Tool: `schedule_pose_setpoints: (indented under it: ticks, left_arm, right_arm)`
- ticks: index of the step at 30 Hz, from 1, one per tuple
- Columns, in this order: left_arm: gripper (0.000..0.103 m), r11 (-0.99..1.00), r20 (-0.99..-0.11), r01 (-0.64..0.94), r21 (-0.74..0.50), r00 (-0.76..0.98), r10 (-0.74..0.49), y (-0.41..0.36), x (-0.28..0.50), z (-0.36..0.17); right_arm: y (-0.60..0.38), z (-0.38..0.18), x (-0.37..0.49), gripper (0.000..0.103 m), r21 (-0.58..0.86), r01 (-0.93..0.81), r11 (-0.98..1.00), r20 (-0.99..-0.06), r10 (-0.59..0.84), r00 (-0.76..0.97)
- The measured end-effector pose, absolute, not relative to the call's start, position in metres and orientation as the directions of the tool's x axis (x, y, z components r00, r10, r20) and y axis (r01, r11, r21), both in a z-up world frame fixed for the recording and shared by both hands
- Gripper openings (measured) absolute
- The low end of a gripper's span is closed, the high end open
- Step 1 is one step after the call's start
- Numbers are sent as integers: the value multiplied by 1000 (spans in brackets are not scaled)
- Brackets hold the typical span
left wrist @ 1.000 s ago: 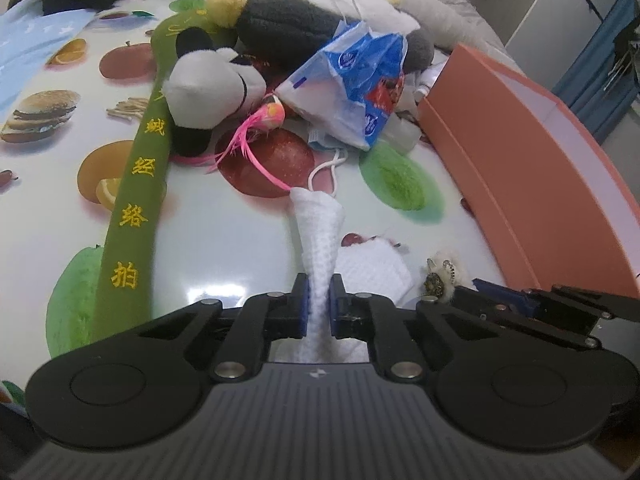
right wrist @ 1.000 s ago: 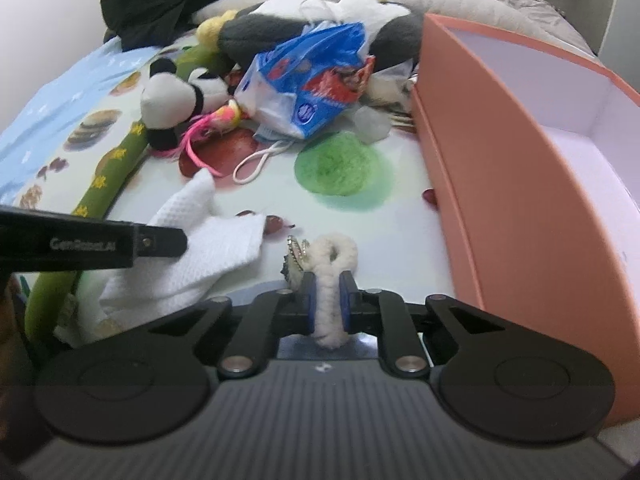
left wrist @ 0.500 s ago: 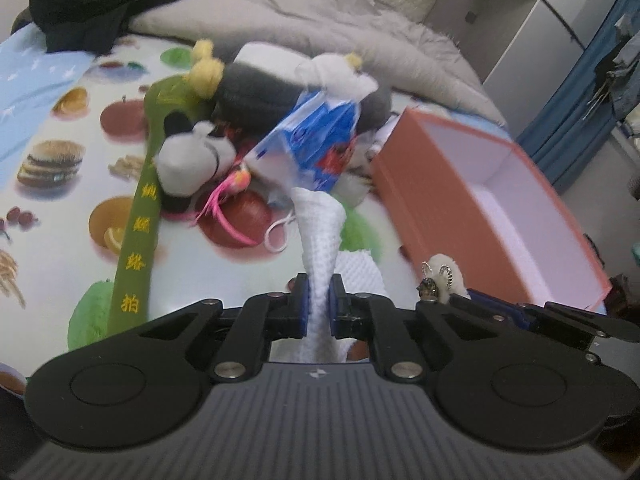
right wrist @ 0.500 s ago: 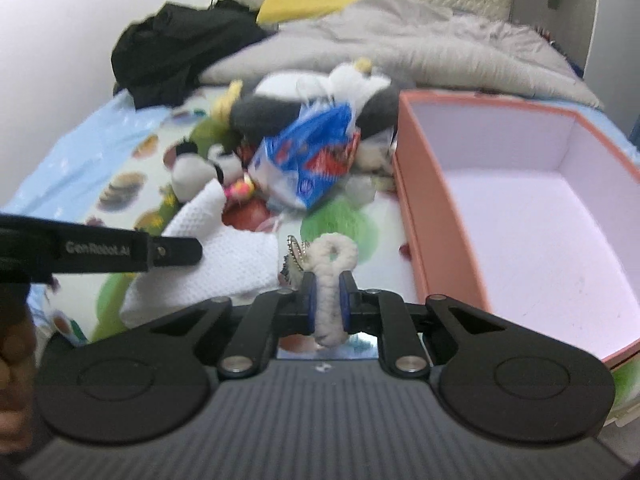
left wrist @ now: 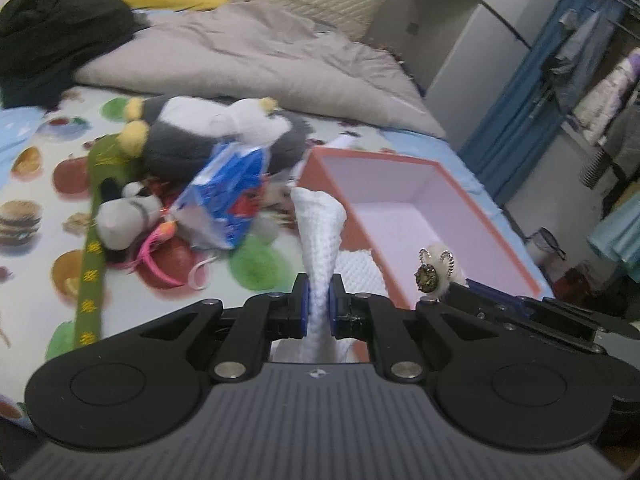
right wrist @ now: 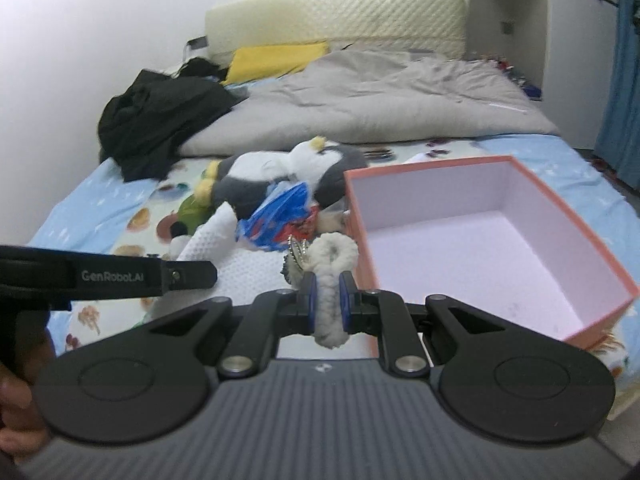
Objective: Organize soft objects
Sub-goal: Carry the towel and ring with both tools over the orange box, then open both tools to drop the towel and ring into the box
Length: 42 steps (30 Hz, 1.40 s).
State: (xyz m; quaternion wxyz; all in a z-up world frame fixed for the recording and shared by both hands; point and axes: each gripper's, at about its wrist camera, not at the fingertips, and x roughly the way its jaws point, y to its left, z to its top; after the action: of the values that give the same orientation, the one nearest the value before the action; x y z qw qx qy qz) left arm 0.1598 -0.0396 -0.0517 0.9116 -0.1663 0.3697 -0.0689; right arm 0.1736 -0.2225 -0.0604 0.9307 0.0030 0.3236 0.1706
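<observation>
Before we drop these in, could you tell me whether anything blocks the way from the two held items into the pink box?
Nothing visible does. The white cloth in the left gripper and the fluffy keychain in the right gripper hang beside the open, empty pink box.

The left gripper (left wrist: 318, 306) and the right gripper (right wrist: 328, 302) look alike: a ribbed dark-grey body, matte black linkage arms with round silver pivot screws, and blue pads on the fingers (left wrist: 303, 307). Seen from the right wrist, the left gripper's black side reads "GenRobot.AI" in grey. Bare skin of the left hand (right wrist: 14, 416) shows at the near left edge.
</observation>
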Motion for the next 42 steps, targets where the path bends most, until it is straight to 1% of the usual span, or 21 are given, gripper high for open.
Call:
schedule_pose_setpoints:
  ticks: [6, 10, 15, 26, 33, 42]
  left_arm:
    - [12, 917, -616, 113, -382, 709, -344, -76, 168, -36]
    - [12, 906, -619, 171, -387, 680, -393, -101, 180, -35]
    - [12, 899, -633, 214, -381, 649, -423, -123, 203, -36]
    - [12, 910, -707, 247, -332, 573, -414, -164, 285, -55]
    - [12, 919, -769, 254, -300, 506, -391, -191, 334, -79]
    - [12, 932, -818, 247, -266, 455, -354, -206, 366, -103]
  right_arm:
    - [-253, -50, 163, 16, 112, -228, 967, -599, 248, 761]
    - [-270, -53, 164, 16, 111, -166, 980, -615, 199, 763]
    - [-286, -57, 176, 16, 127, -112, 986, -631, 167, 758]
    - [-326, -76, 233, 16, 169, -17, 986, -669, 127, 732]
    - [-347, -101, 271, 16, 206, 14, 979, -707, 138, 693]
    - [-364, -133, 298, 17, 243, 54, 968, -747, 151, 647]
